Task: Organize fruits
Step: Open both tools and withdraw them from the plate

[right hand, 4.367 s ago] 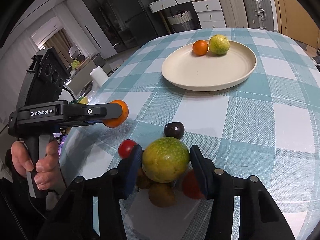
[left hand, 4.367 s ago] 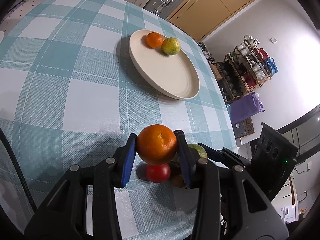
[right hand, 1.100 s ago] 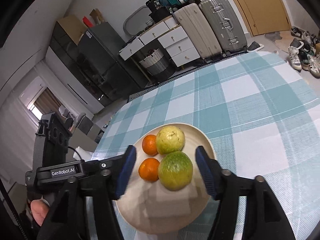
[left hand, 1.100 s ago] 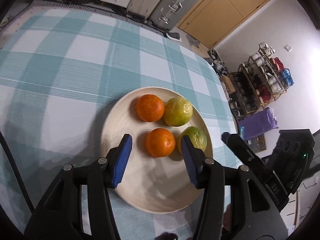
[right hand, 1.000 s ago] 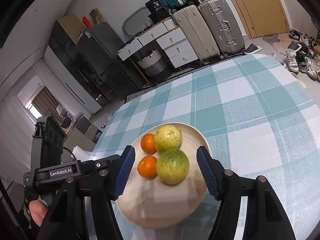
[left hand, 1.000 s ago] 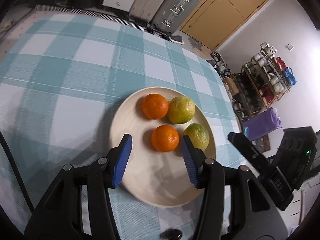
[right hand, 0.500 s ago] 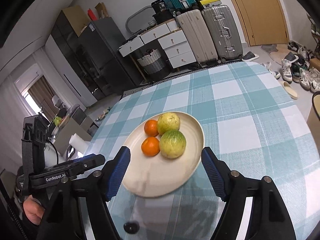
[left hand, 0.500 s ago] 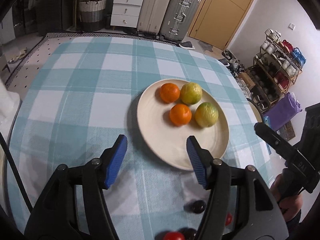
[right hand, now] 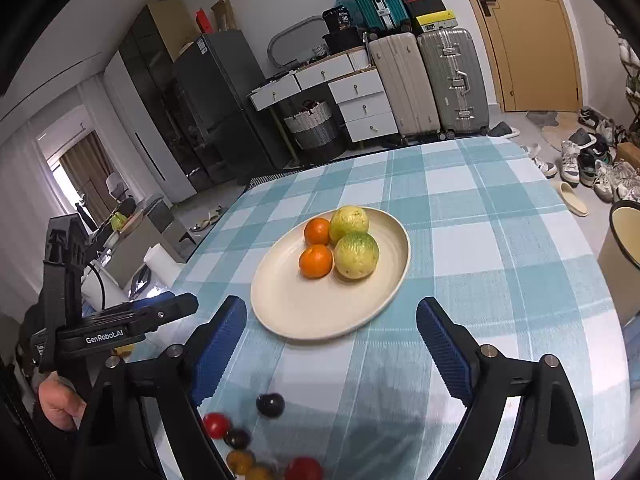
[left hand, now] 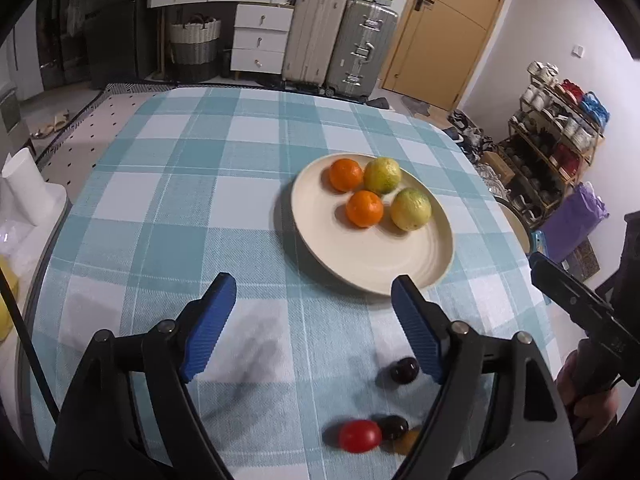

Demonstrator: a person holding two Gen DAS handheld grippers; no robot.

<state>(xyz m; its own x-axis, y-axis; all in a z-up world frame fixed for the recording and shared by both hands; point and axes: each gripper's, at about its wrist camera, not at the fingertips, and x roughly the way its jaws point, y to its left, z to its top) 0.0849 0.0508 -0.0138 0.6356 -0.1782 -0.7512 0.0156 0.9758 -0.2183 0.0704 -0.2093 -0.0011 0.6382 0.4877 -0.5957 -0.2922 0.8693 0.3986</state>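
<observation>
Farther plate [left hand: 360, 264], wider checked tablecloth [left hand: 200, 184]

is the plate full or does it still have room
Partly full. The plate holds two oranges and two green-yellow fruits at its far side; the near half is bare.

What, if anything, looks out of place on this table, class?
Several small fruits lie loose on the checked tablecloth near the table's close edge, apart from the plate, which already holds two oranges and two green-yellow fruits. Nothing looks spilled or damaged.
</observation>
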